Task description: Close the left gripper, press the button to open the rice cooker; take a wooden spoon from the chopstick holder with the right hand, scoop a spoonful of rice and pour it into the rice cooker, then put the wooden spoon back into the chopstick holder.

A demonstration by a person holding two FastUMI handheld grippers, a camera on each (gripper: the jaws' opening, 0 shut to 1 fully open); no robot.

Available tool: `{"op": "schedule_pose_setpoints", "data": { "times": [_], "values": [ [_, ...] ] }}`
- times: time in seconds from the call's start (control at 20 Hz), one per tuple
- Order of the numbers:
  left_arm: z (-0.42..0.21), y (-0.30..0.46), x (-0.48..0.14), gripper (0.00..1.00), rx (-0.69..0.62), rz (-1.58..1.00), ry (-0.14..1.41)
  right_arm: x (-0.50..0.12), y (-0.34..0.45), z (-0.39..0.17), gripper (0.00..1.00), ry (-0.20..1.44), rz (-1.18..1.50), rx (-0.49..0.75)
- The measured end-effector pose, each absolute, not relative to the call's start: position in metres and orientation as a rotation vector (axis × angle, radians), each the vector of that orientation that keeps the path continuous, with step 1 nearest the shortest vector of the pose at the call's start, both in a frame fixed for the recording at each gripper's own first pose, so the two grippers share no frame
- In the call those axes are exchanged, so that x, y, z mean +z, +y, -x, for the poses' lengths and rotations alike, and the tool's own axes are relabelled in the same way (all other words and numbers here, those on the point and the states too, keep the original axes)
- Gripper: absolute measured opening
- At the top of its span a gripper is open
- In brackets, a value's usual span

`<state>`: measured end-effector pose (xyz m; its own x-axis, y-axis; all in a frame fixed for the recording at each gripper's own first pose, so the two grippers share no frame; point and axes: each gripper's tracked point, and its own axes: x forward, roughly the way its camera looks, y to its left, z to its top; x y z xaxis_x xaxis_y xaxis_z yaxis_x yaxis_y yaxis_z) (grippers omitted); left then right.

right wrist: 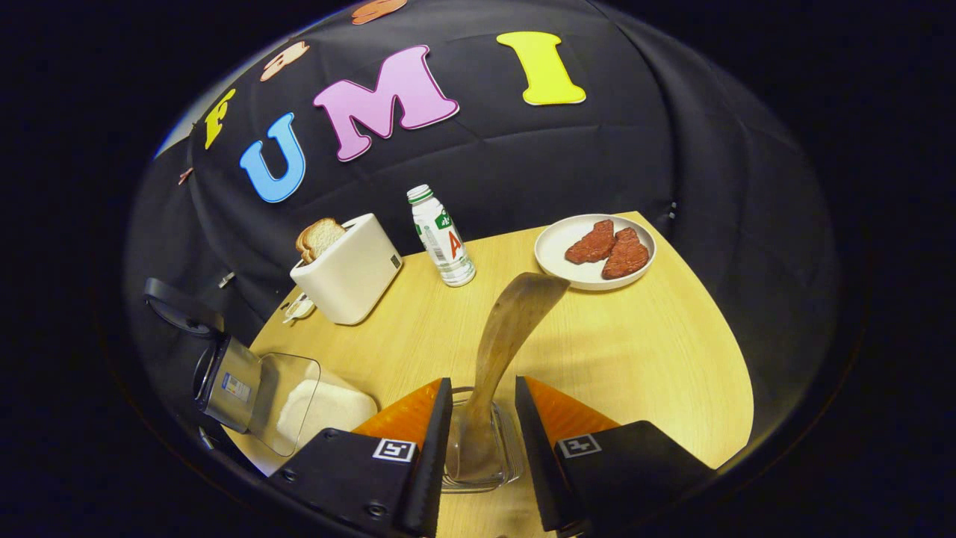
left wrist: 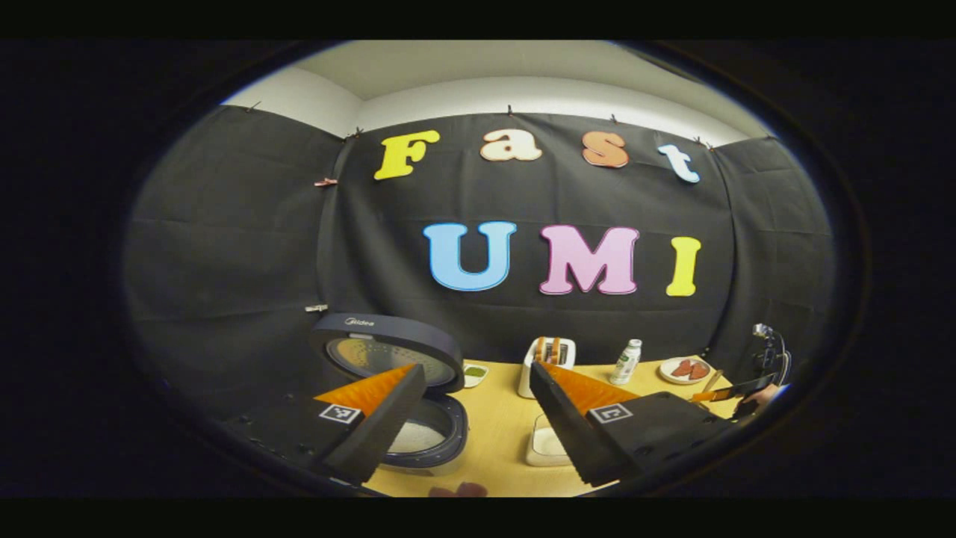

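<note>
Rice cooker (left wrist: 403, 388) stands lid-up, so our left gripper (left wrist: 474, 418) idles with fingers apart. Right gripper (right wrist: 482, 441), also parted, straddles the wooden spoon (right wrist: 504, 351), upright in its chopstick holder (right wrist: 482, 448), ready to close.

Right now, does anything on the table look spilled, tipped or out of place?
Nothing stands out. The rice cooker is open with rice inside, the toaster and bottle stand upright, and the plate sits flat. The wooden spoon leans in its clear holder between the right hand-held gripper's fingers.
</note>
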<state>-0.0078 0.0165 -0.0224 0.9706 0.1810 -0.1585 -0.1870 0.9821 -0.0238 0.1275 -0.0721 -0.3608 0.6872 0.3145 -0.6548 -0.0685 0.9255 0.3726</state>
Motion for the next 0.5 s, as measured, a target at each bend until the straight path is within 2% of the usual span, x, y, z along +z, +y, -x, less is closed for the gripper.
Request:
{"op": "schedule_pose_setpoints", "data": {
  "times": [0.05, 0.1, 0.15, 0.2, 0.25, 0.5],
  "values": [
    [0.01, 0.017, -0.023, 0.95, 0.192, 0.039, 0.159, -0.352, -0.073, -0.122, 0.54, 0.793, -0.353, 0.233],
    [0.011, 0.018, -0.024, 0.95, 0.198, 0.041, 0.162, -0.363, -0.069, -0.127, 0.19, 0.799, -0.36, 0.225],
    [0.013, 0.019, -0.025, 0.95, 0.202, 0.044, 0.163, -0.362, -0.069, -0.127, 0.25, 0.799, -0.357, 0.224],
    [0.014, 0.02, -0.024, 0.95, 0.207, 0.047, 0.163, -0.359, -0.072, -0.128, 0.25, 0.801, -0.361, 0.222],
    [0.016, 0.021, -0.026, 0.95, 0.21, 0.049, 0.166, -0.363, -0.07, -0.13, 0.15, 0.799, -0.362, 0.221],
    [0.023, 0.029, -0.027, 0.95, 0.213, 0.048, 0.168, -0.355, -0.074, -0.125, 0.11, 0.78, -0.367, 0.184]
  ]
}}
